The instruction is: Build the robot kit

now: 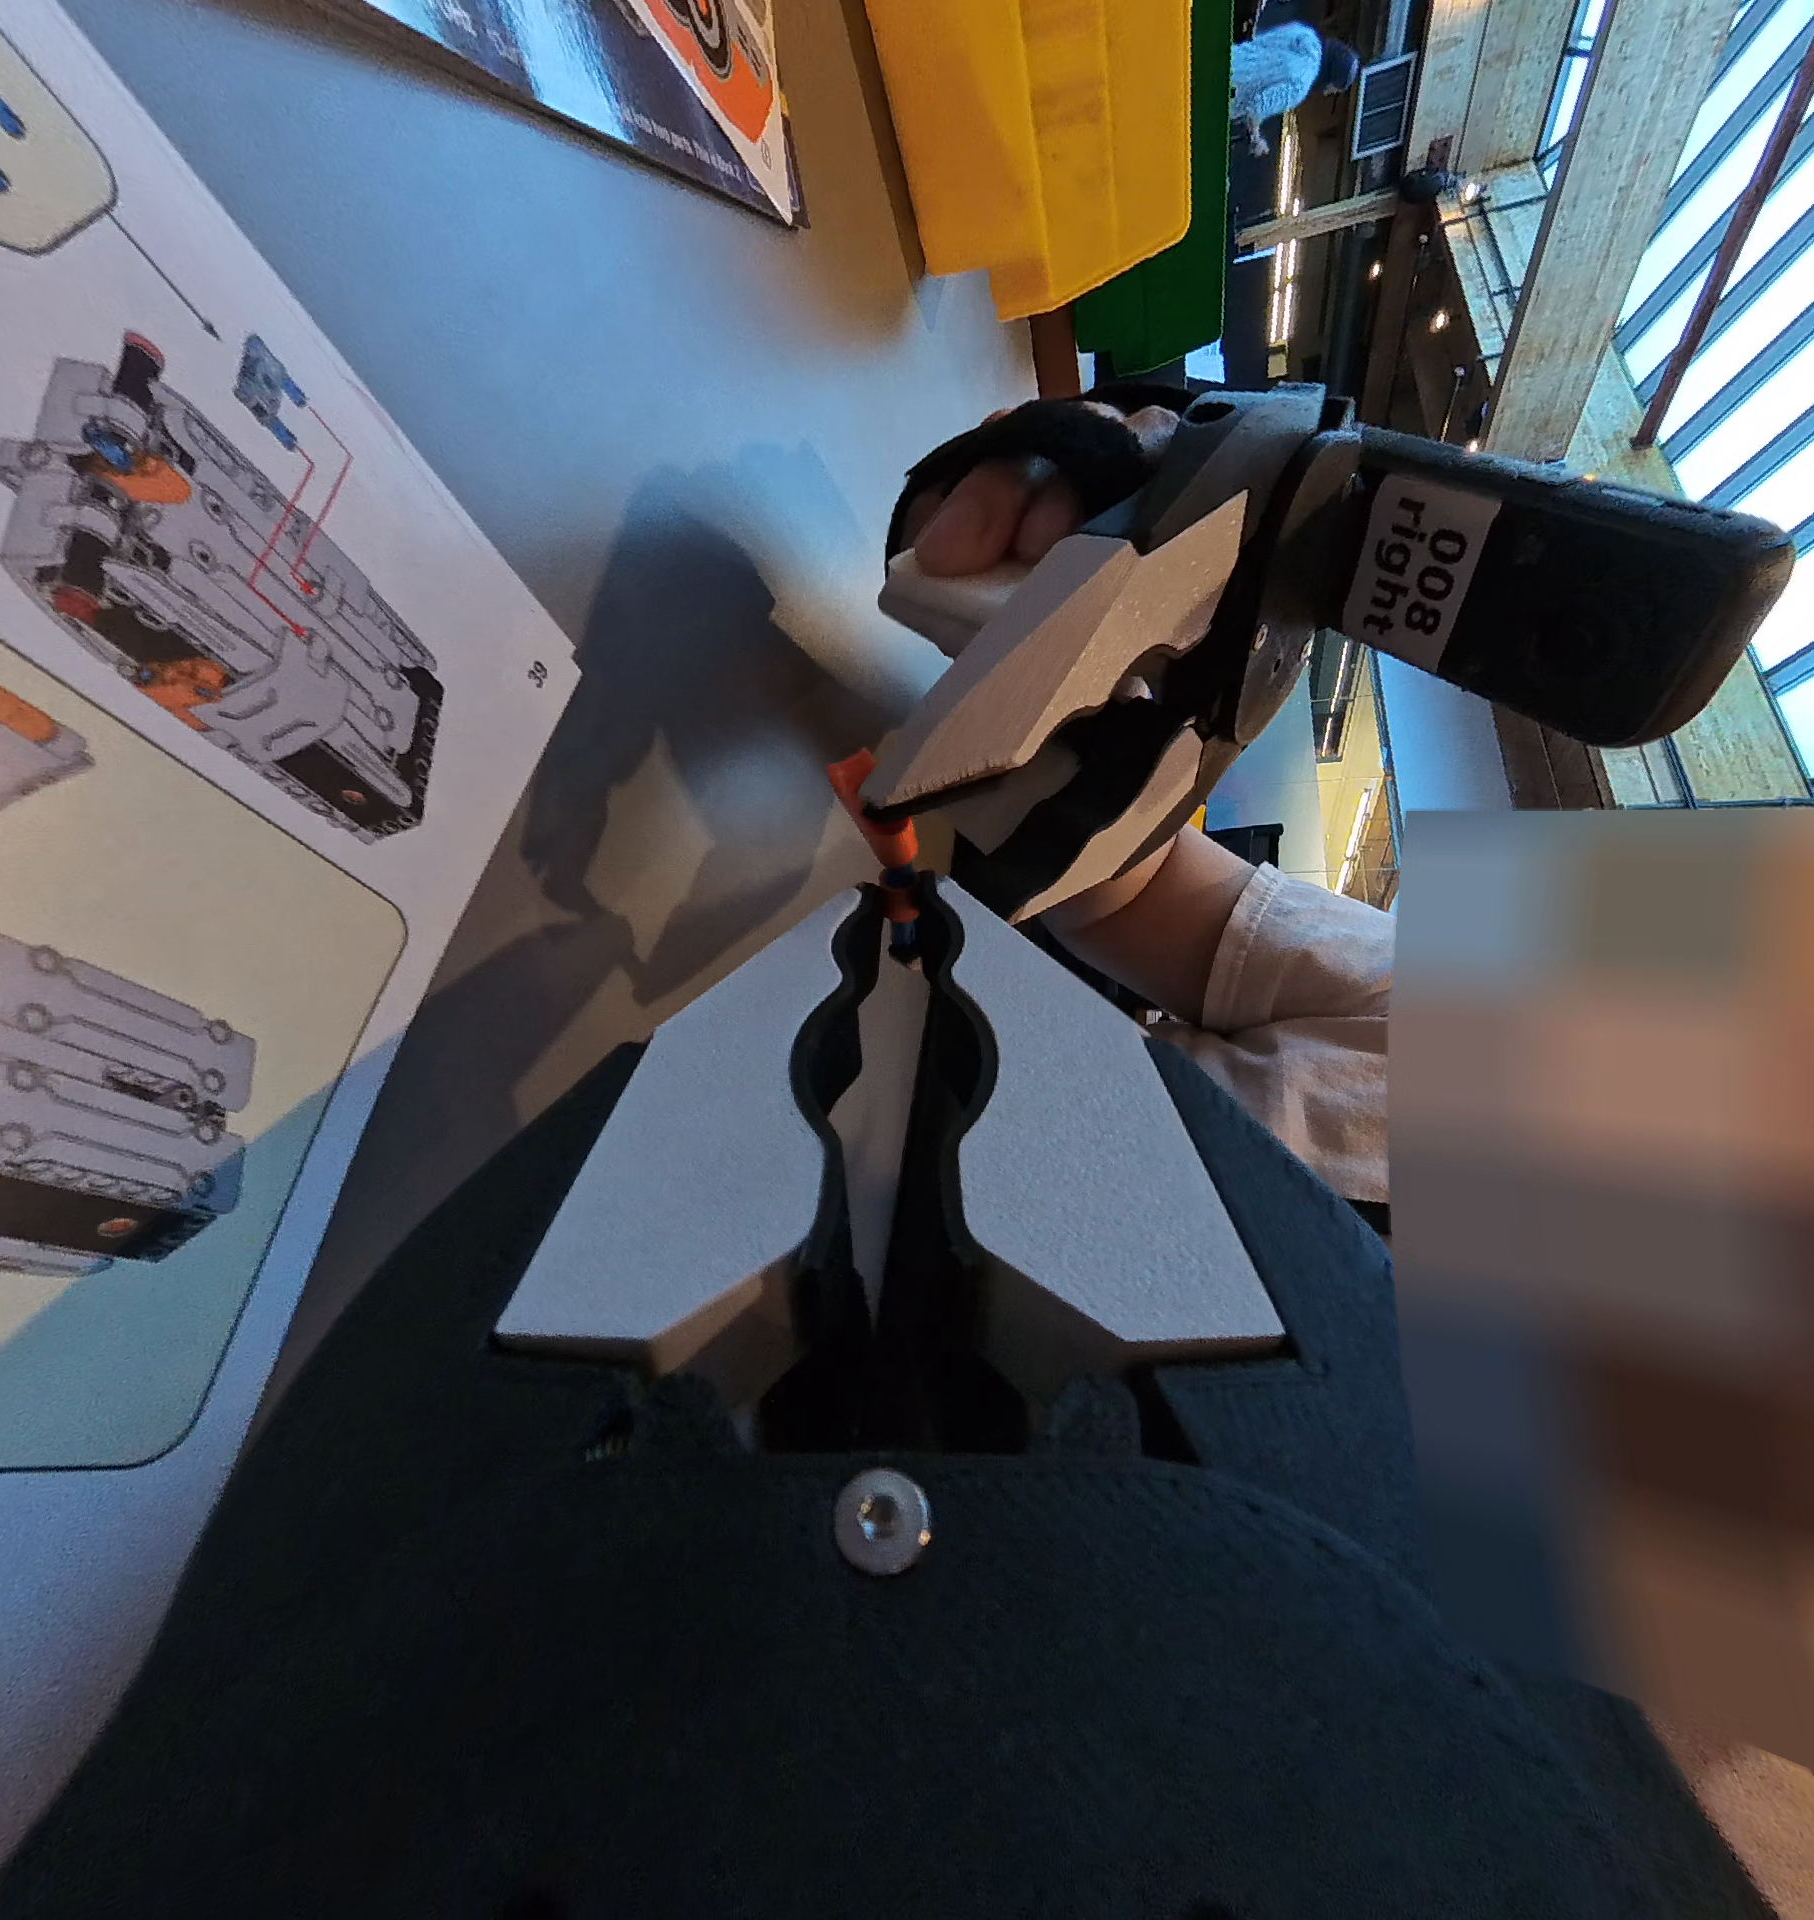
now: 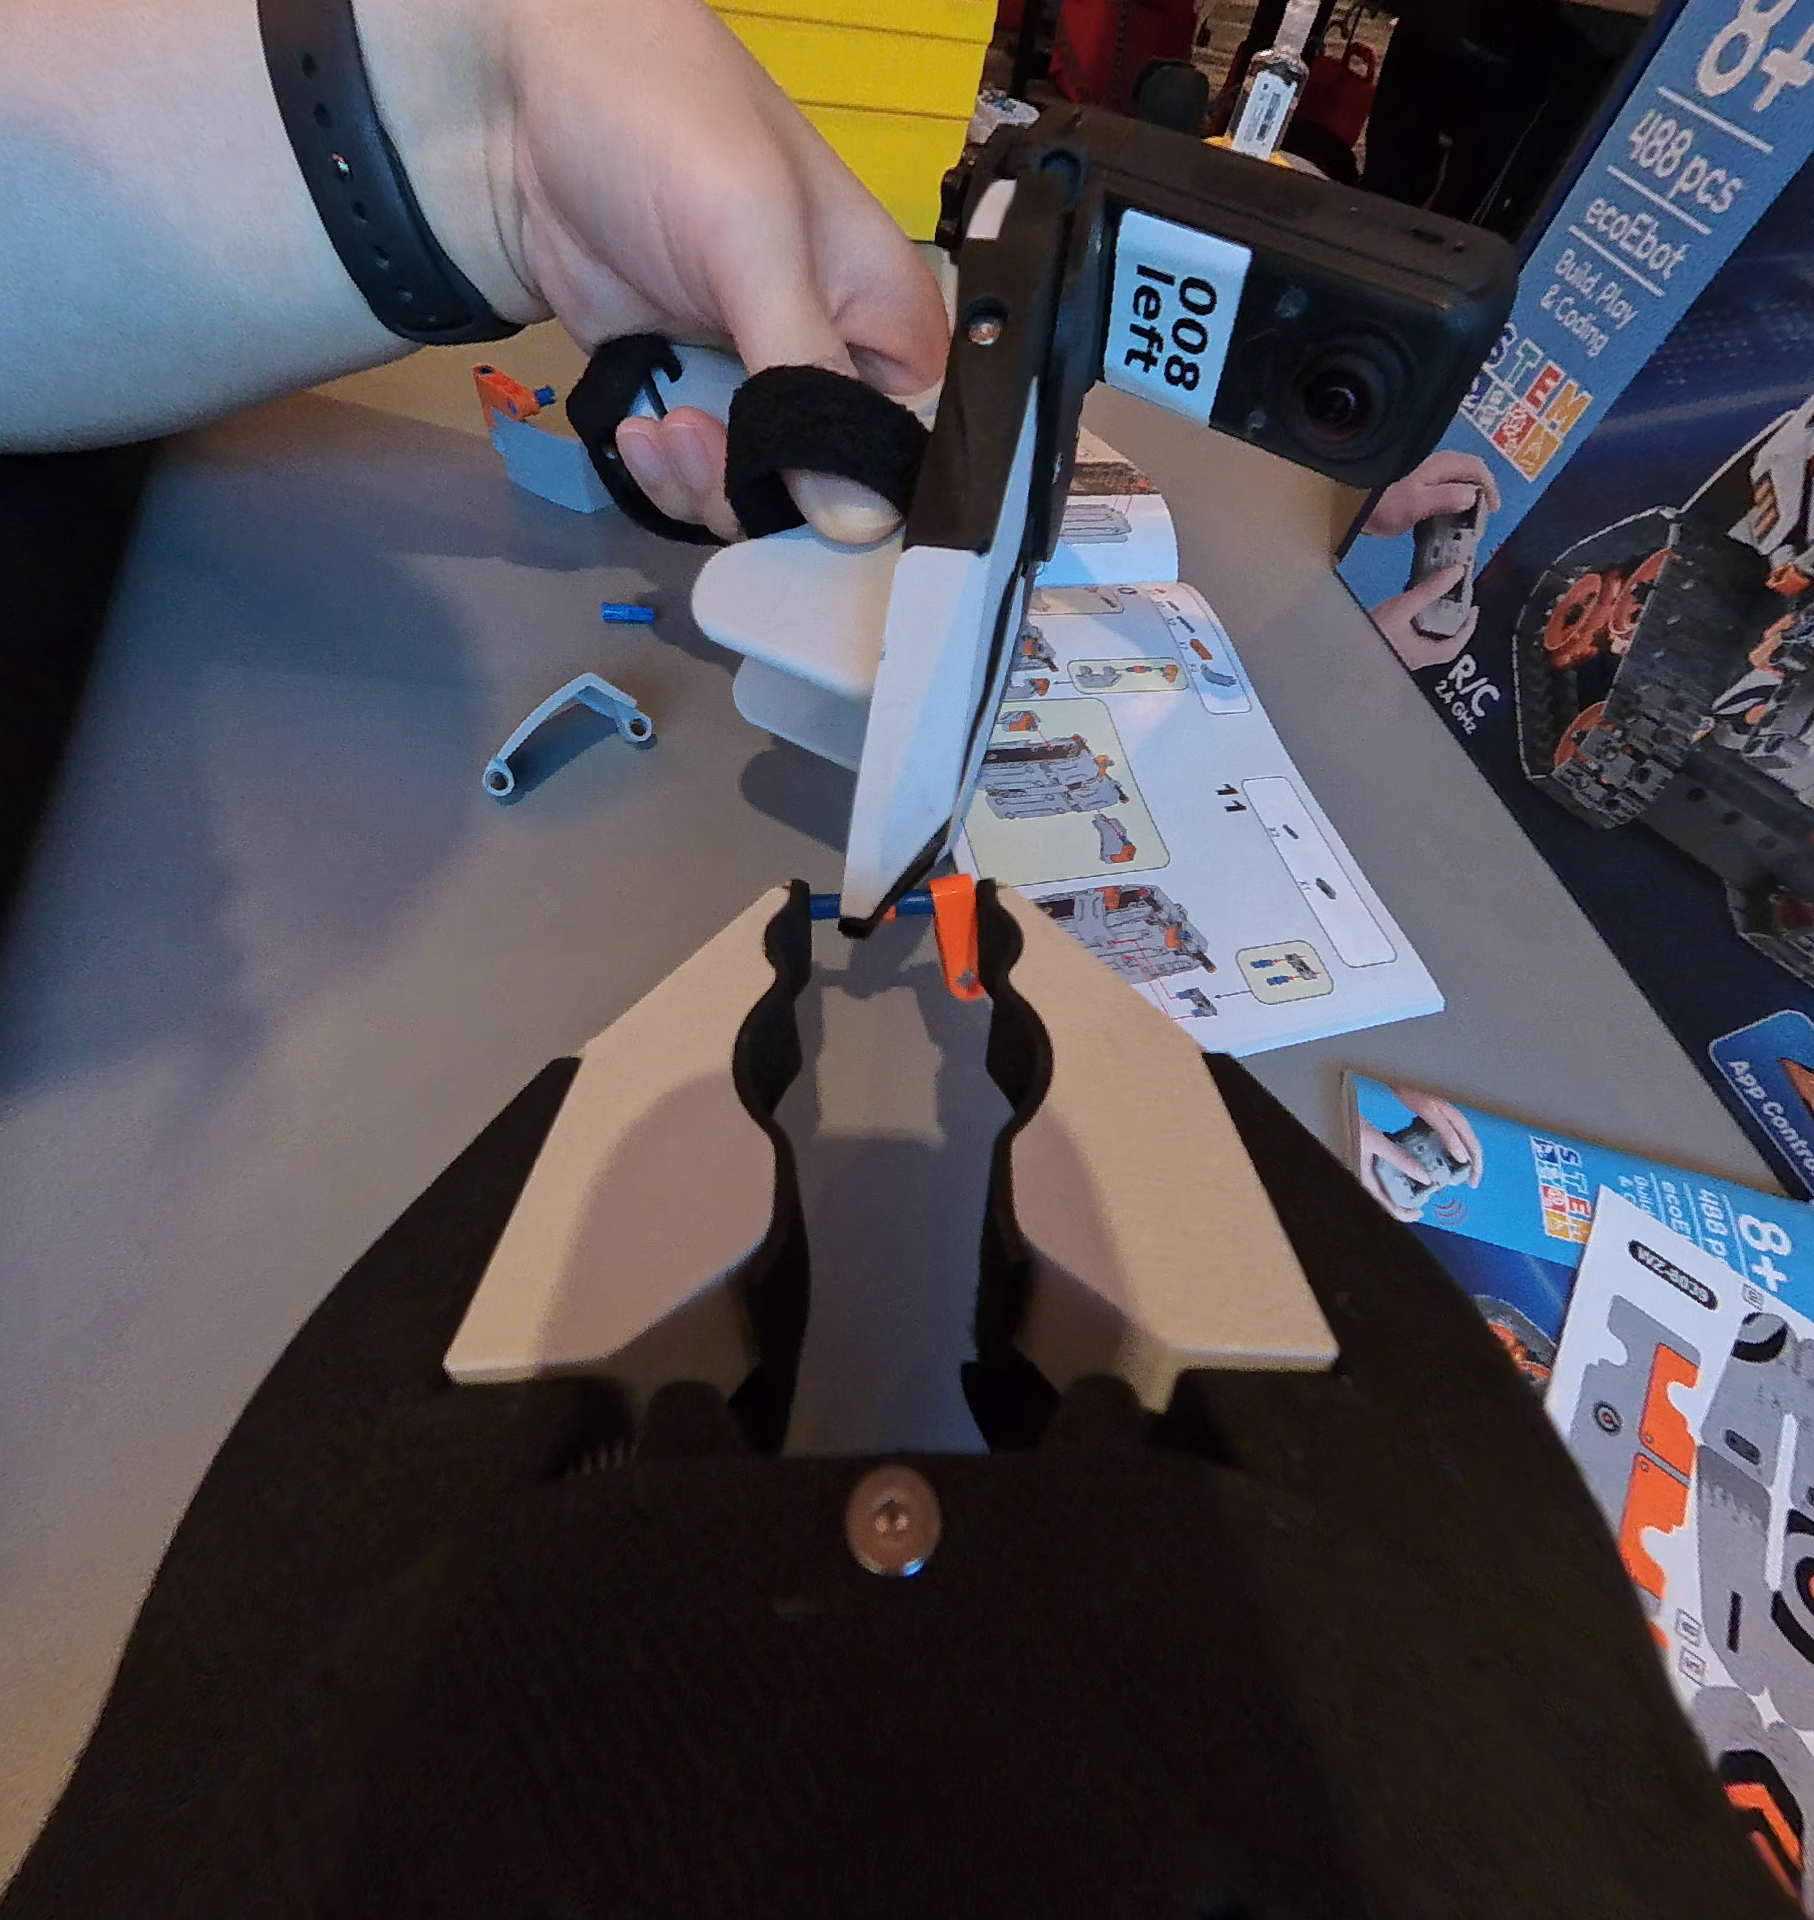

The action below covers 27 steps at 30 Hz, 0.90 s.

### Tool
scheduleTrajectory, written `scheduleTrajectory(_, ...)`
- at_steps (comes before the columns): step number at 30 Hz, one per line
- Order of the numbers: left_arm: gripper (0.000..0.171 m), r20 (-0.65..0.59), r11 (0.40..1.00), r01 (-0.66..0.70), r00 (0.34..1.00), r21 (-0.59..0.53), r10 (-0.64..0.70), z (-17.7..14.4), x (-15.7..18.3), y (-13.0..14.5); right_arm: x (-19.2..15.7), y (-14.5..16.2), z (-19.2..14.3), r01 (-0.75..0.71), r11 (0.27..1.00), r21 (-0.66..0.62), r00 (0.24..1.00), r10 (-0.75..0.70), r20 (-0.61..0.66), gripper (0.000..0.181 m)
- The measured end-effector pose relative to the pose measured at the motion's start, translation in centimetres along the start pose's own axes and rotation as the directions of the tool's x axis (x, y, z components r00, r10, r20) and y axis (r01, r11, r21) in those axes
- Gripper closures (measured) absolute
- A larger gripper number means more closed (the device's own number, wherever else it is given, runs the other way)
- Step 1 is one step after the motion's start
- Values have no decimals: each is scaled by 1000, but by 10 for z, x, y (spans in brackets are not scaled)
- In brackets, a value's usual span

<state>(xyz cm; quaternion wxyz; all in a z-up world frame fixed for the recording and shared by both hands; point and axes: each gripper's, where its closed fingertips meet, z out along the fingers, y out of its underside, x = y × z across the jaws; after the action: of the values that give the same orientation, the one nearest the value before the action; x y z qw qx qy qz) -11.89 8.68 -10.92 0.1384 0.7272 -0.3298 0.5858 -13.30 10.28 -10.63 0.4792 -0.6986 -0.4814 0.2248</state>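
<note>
My left claw (image 1: 898, 914) is closed down to a narrow slit at its tips, and there it pinches a small blue pin (image 1: 898, 925) that carries an orange bush. My right claw (image 2: 887, 914) stands a little wider, its two tips bridged by that same small piece: the blue pin (image 2: 825, 906) shows at its left tip and an orange connector (image 2: 955, 935) sits tight against its right tip, so it grips the assembly across its length. The two claws meet nearly tip to tip, the left one coming down edge-on in front of the right one, both lifted above the grey bench (image 2: 259, 831). From my left claw, the right claw (image 1: 867, 805) shows just ahead, with the orange connector (image 1: 851, 774) poking out at its tip. Beyond my right claw and to its right lies an open instruction booklet (image 2: 1246, 862) flat on the bench, and farther right stands a large blue toy box (image 2: 1661, 520); nearer on the right lie a folded leaflet (image 2: 1505, 1195) and a sticker sheet (image 2: 1734, 1507). Ahead and to the left of my right claw a curved grey part (image 2: 565, 743) lies on the bench, a loose blue pin (image 2: 628, 613) beyond it, and farther off a grey and orange piece (image 2: 529, 447). A yellow bin (image 2: 861, 94) stands at the far edge.
</note>
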Motion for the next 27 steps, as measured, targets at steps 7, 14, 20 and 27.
scheduleTrajectory(7,166,1,1000,5,1000,12,-5,-1,-1,-2,2,0,0,28,1000,-12,999,-28,-23,151)
scheduleTrajectory(14,166,12,1000,0,1000,5,0,0,-2,-1,1,1,0,51,998,-26,998,-52,-28,151)
scheduleTrajectory(20,166,24,1000,-7,1000,-16,7,2,-2,2,-3,3,-1,75,997,-22,997,-75,-6,151)
scheduleTrajectory(27,166,41,999,-15,999,-30,16,4,-3,4,-5,3,0,78,997,-18,997,-78,0,151)
